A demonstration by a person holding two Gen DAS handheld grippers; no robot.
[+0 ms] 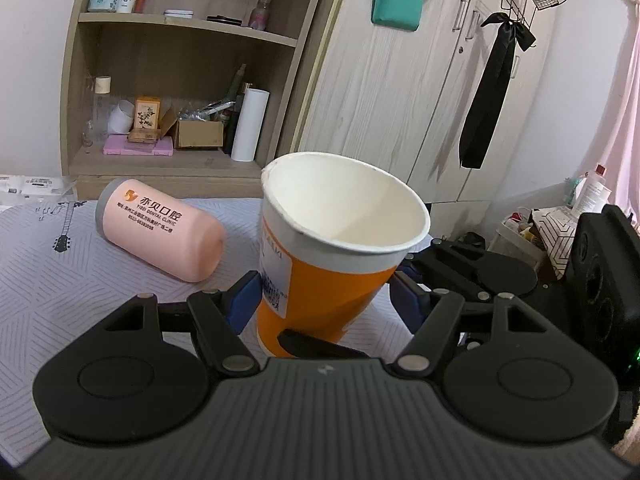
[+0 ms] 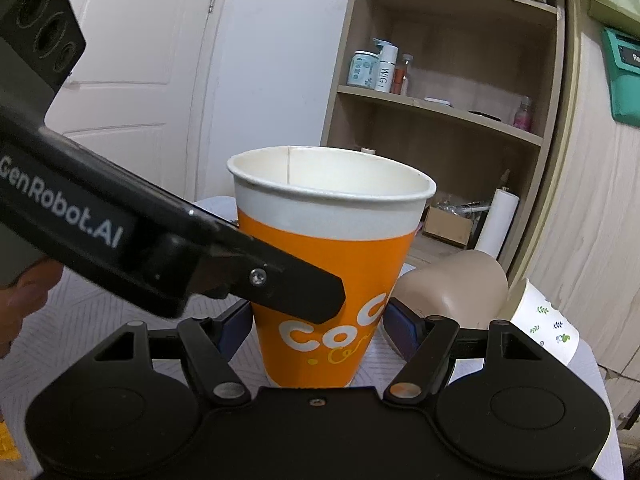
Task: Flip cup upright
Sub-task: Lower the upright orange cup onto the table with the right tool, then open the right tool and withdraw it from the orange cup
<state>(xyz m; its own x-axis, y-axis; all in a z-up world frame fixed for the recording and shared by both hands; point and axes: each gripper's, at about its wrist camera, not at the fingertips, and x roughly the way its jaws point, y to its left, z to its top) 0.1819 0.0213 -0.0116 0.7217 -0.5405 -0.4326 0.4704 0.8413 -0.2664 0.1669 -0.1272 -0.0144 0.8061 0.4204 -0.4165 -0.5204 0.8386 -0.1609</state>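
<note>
Cup (image 1: pixel 320 264), orange with a white rim band, stands mouth up on the patterned surface (image 1: pixel 60 304), leaning slightly in the left wrist view, positioned between the blue pads of both sets of tongs. The left tongs (image 1: pixel 324 304) have one pad touching the cup wall and the other just beside it, while the right tongs (image 2: pixel 316 326) stand wide with both pads clear of the cup. A pink cup (image 1: pixel 160 232) lies on its side near the orange cup, and a white leaf-print cup (image 2: pixel 546 326) lies tilted at the surface edge.
</note>
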